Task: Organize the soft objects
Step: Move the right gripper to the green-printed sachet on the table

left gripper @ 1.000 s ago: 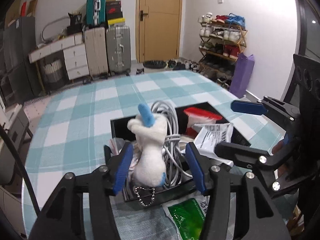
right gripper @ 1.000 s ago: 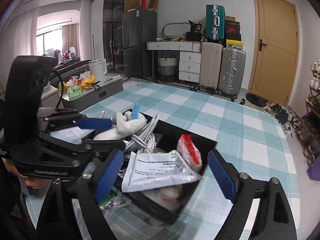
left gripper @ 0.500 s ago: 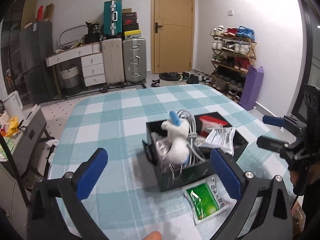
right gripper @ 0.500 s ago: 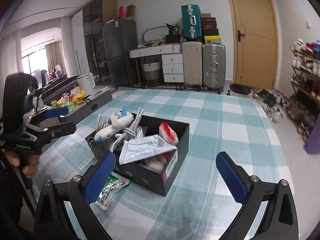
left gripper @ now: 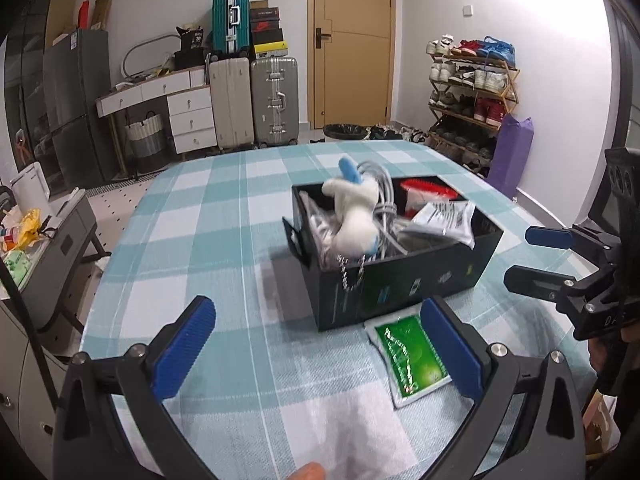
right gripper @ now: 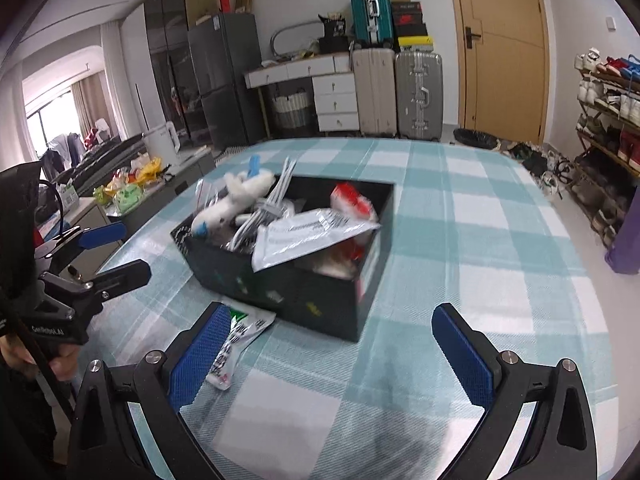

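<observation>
Left wrist view: white plush toy (left gripper: 356, 216) with blue ear lies in black box (left gripper: 400, 280); both tongs gape empty.

Past the checked worktop (left gripper: 208, 216) stands a wooden door (left gripper: 352, 40). Left of the door are two suitcases (left gripper: 256, 104) and a white drawer unit (left gripper: 188, 120); right of it, a shoe rack (left gripper: 472, 80) with a purple bag (left gripper: 510, 152) beside.
</observation>
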Available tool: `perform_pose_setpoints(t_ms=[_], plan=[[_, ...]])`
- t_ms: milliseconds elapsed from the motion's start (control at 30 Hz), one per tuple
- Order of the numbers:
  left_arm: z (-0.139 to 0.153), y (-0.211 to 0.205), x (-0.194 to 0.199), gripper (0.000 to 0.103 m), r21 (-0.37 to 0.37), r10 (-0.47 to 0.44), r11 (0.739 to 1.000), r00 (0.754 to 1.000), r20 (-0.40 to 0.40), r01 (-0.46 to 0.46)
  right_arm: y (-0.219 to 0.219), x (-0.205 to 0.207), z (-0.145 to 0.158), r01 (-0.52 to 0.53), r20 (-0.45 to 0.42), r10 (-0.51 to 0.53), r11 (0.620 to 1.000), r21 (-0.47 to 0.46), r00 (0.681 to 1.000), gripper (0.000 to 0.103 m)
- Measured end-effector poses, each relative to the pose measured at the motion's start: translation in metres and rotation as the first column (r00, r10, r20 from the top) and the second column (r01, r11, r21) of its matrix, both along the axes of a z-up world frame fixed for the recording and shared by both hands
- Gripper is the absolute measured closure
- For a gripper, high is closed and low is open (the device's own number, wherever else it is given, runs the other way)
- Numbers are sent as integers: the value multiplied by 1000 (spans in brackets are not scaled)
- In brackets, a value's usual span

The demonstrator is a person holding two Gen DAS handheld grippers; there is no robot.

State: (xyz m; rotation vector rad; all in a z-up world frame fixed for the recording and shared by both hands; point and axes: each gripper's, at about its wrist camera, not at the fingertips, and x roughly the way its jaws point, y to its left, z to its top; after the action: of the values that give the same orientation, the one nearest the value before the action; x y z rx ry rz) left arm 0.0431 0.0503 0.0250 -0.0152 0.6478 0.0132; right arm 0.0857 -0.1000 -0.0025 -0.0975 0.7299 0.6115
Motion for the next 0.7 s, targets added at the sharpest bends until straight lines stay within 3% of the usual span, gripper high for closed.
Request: perform_pose_setpoints(t_ms=[167, 500, 700], plan=[[-6, 6, 0, 0, 15, 22, 1000, 1000, -8, -21, 26, -7, -15, -31, -34, 29, 999, -45, 999, 1], [-17, 22, 5, 0, -13, 42, 999, 997, -63, -43, 60, -9, -33, -50, -115, 40, 995, -81, 993, 1], [-17, 35, 3, 0, -48, 67, 996, 996, -57, -69, 82, -8, -43, -69, -143, 53, 992, -108, 988, 1]])
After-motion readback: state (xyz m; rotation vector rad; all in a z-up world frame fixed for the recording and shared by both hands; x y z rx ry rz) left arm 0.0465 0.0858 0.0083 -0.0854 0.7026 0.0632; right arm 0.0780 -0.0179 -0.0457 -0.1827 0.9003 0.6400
